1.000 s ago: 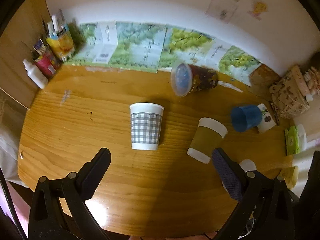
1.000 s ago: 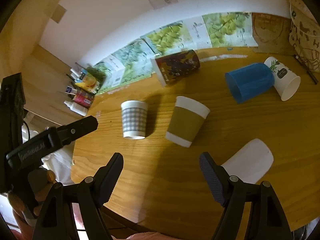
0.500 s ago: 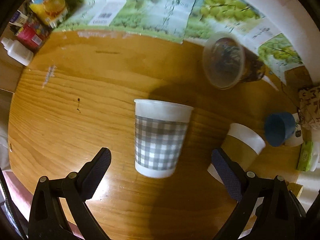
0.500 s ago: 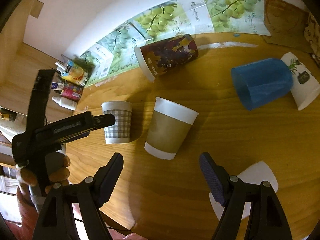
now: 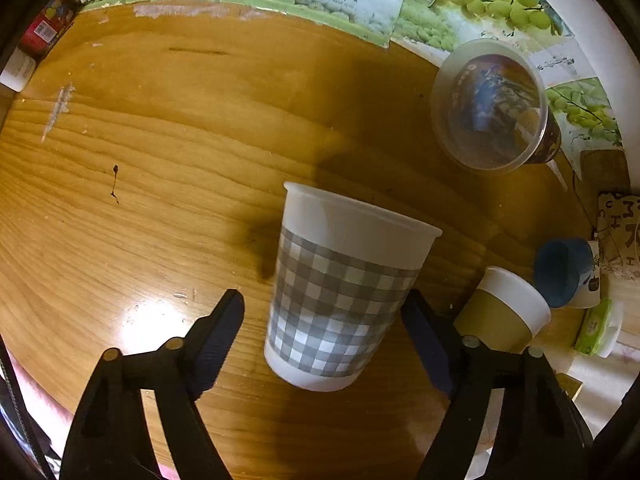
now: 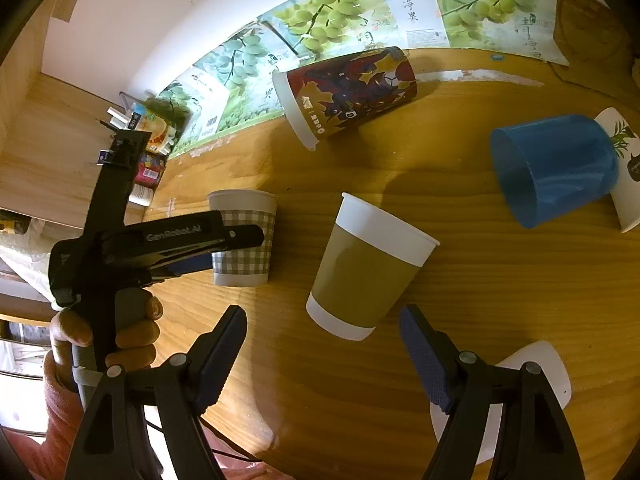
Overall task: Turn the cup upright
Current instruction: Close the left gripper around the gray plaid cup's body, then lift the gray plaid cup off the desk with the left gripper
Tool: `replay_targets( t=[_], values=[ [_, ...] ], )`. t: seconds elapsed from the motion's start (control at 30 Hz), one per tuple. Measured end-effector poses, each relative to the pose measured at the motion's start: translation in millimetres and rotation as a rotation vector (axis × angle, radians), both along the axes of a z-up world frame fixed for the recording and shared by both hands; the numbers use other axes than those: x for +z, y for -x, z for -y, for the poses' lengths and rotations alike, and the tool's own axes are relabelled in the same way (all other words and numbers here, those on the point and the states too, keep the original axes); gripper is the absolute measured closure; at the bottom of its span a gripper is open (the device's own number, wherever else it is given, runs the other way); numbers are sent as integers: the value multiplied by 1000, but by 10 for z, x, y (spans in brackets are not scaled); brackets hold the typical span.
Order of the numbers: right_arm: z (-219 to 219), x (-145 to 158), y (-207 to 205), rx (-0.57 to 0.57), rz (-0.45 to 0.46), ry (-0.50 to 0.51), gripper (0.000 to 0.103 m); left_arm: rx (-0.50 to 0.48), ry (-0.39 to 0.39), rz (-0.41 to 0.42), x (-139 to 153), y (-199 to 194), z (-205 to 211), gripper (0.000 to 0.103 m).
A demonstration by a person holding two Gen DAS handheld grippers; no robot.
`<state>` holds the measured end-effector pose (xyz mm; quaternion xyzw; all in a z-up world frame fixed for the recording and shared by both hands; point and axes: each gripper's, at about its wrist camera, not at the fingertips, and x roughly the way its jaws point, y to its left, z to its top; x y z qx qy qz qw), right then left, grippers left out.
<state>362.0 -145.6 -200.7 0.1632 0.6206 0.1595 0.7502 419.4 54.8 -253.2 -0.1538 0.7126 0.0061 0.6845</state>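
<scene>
A grey-checked paper cup (image 5: 340, 292) stands on the wooden table (image 5: 160, 160), wide rim up. My left gripper (image 5: 326, 320) is open with its fingers on either side of the cup's lower half, right finger close to its wall. In the right wrist view the same cup (image 6: 244, 236) shows with the left gripper (image 6: 240, 240) around it. An olive-and-white cup (image 6: 368, 268) stands just ahead of my open right gripper (image 6: 322, 344), which holds nothing. A dark patterned cup (image 6: 348, 92) and a blue cup (image 6: 556, 168) lie on their sides.
A white cup (image 6: 624, 168) lies behind the blue one. A white object (image 6: 536, 368) lies by my right finger. Bottles and packets (image 6: 148, 140) stand at the far left corner. Grape-print cartons (image 6: 328, 20) line the wall. A tissue pack (image 5: 596, 328) sits at right.
My left gripper has moved forward and now straddles the checked cup. My right gripper has moved closer to the olive cup. Both stay open.
</scene>
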Motion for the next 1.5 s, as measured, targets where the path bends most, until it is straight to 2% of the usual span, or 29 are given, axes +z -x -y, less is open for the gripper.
replay_targets(
  t=[0.1,0.2,0.57,0.87,1.17,1.5],
  values=[
    [10,-1,0,-8,-5,-2,24,0,16,-9,-28,15,2,24],
    [23,-1,11,-16,-9,-5,24,9,45,-22,-72,25,-24,31],
    [36,80,79,-45,12,-3,24,37,60,16,-72,129,-112,32],
    [15,315,267,-80,93,14,24,-16,52,76,142,365,83,32],
    [-5,514,757,-127,168,50,24,-88,65,130,387,840,162,32],
    [-27,723,1540,-210,245,34,24,-135,48,182,600,1519,181,32]
  ],
)
